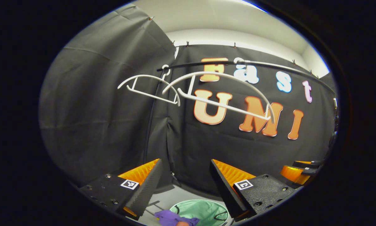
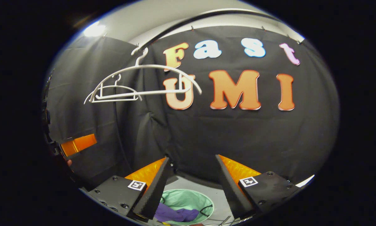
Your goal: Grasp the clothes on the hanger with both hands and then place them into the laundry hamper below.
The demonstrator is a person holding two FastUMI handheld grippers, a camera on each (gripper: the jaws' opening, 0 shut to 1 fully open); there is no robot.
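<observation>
Both grippers are raised with their fingers spread wide and nothing between them: the left gripper (image 1: 185, 180) and the right gripper (image 2: 192, 175). Below them sits the round mint-green mesh laundry hamper (image 2: 192, 198), with the crumpled purple garment (image 2: 175, 215) lying inside it. High above the hamper, two bare white plastic hangers (image 1: 219, 94) hang from a dark rail (image 1: 269, 65).

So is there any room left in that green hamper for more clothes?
Yes. In the right gripper view the purple garment covers only the near left of the green hamper; the far and right side is bare lining. Both white hangers above hang empty, so hands pass freely beneath them.
</observation>
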